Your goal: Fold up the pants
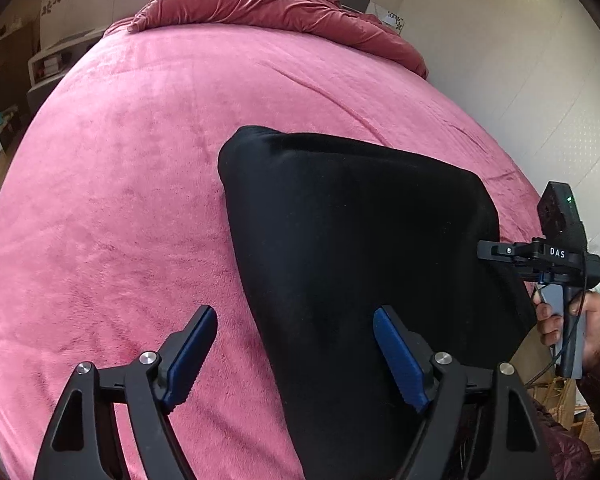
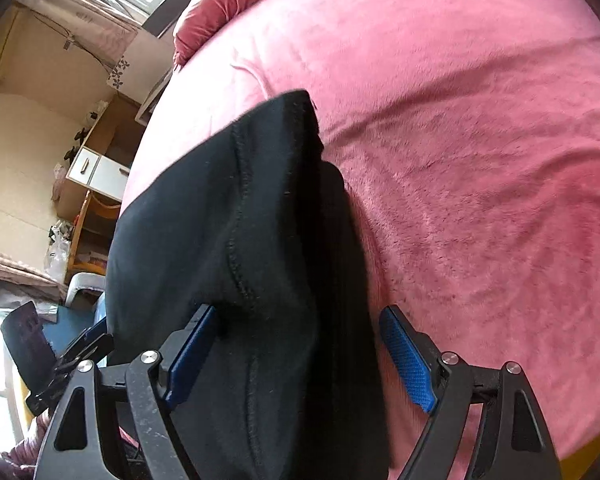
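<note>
The black pants (image 1: 352, 248) lie folded into a thick stack on the pink bed cover (image 1: 132, 184). My left gripper (image 1: 296, 356) is open, its jaws spread over the stack's near left edge, one blue pad (image 1: 188, 356) over the bed and the other over the cloth. The right gripper (image 1: 488, 250) shows at the stack's right edge, held in a hand. In the right wrist view the right gripper (image 2: 300, 360) is open, its jaws straddling the folded pants (image 2: 228, 216), whose seam and layered edges show.
A crumpled pink duvet (image 1: 268, 4) lies at the far end of the bed. A white wall (image 1: 520, 80) runs along the bed's right side. Shelves and a desk (image 2: 96, 176) stand beyond the bed's left side.
</note>
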Demonstrator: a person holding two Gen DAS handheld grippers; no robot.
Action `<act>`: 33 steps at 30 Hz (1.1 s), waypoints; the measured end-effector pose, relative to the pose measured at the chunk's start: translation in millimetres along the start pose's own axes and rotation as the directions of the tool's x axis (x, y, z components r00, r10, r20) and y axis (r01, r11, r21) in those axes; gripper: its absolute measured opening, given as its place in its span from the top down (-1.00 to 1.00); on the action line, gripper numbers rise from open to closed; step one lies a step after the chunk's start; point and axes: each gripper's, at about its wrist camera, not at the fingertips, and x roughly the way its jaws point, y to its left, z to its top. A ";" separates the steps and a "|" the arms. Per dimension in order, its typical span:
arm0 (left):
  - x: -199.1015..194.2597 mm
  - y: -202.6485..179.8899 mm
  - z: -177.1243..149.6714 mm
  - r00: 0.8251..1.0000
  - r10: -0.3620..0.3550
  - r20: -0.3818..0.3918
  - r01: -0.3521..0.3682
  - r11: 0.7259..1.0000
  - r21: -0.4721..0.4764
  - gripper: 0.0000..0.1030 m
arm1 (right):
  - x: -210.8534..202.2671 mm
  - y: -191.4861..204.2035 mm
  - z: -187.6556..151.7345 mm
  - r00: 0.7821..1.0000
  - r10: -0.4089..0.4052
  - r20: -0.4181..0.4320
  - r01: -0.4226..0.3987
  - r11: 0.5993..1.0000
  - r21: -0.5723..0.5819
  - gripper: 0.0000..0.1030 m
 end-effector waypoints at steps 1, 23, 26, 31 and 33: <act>0.3 0.4 0.1 1.000 -0.003 0.000 0.003 1.000 -0.003 -0.61 | 2.1 -1.9 1.1 1.000 0.012 -0.006 -0.012 1.000 0.000 -0.63; 29.5 -5.6 14.4 0.996 -0.083 -0.027 0.083 0.996 -0.018 -0.63 | 18.9 -28.2 -6.1 0.978 0.193 -0.082 -0.196 0.980 -0.030 -0.51; 36.0 -2.3 15.7 0.995 -0.097 -0.038 0.096 0.995 -0.026 -0.64 | 24.3 -25.6 -3.6 0.976 0.201 -0.085 -0.204 0.979 -0.030 -0.51; 52.7 10.0 15.8 0.982 -0.172 -0.083 0.161 0.979 -0.122 -0.67 | 27.7 -13.9 -1.0 0.982 0.170 -0.079 -0.175 0.982 -0.066 -0.34; 58.8 16.6 14.7 0.972 -0.213 -0.094 0.194 0.964 -0.183 -0.63 | 27.2 -7.3 -1.4 0.985 0.158 -0.075 -0.163 0.983 -0.081 -0.19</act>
